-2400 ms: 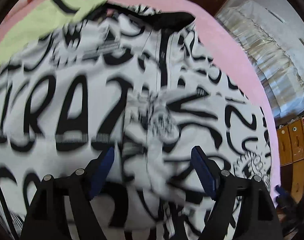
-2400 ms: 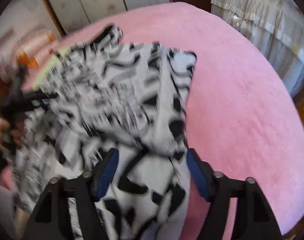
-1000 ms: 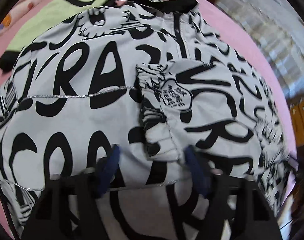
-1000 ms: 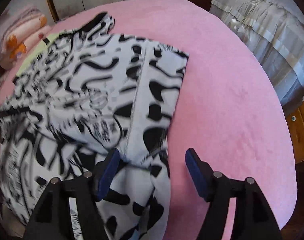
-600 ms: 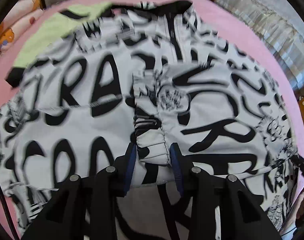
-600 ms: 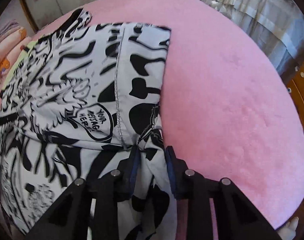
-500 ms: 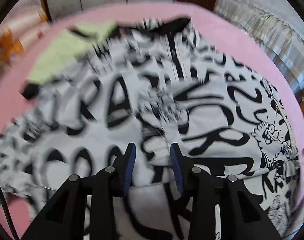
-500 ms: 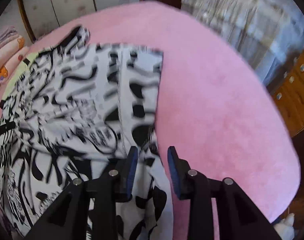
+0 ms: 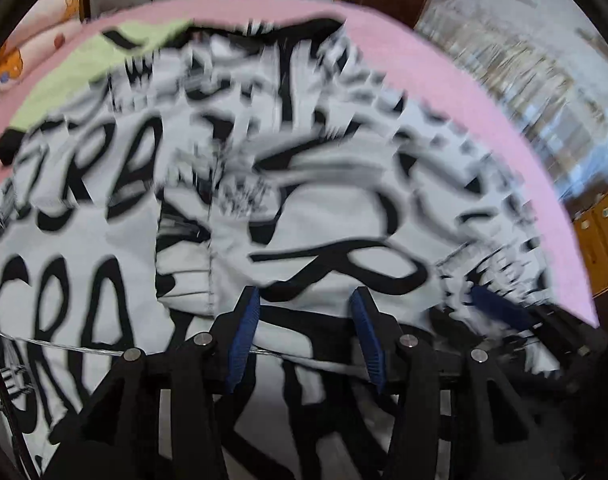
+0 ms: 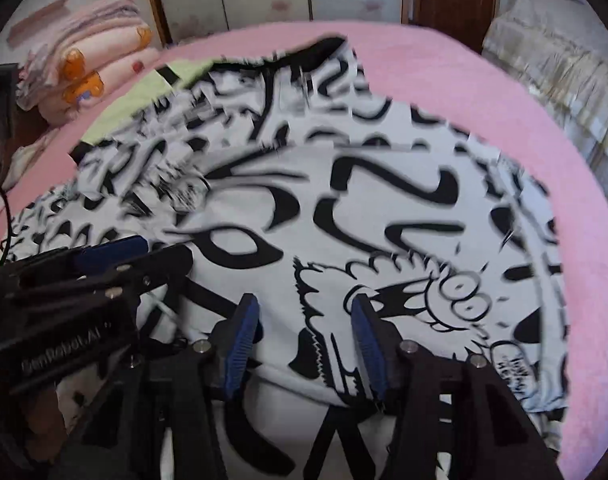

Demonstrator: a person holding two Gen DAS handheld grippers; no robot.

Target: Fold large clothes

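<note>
Right wrist view: garment (image 10: pixel 384 208) edge near open pink bedspread (image 10: pixel 484 92).

Clearance: right side and far edge open, left side crowded

Bare pink bedspread (image 10: pixel 484 92) runs wide along the right and far side of the black-and-white garment (image 10: pixel 384 208), free to pass. Far left: stacked pink bedding (image 10: pixel 83 60) and a lime green cloth (image 10: pixel 143 88) tucked under the garment edge. Near left in the right wrist view, left gripper (image 10: pixel 127 252) sits low over the fabric, just beside right gripper (image 10: pixel 304 332); tight gap between them.
</note>
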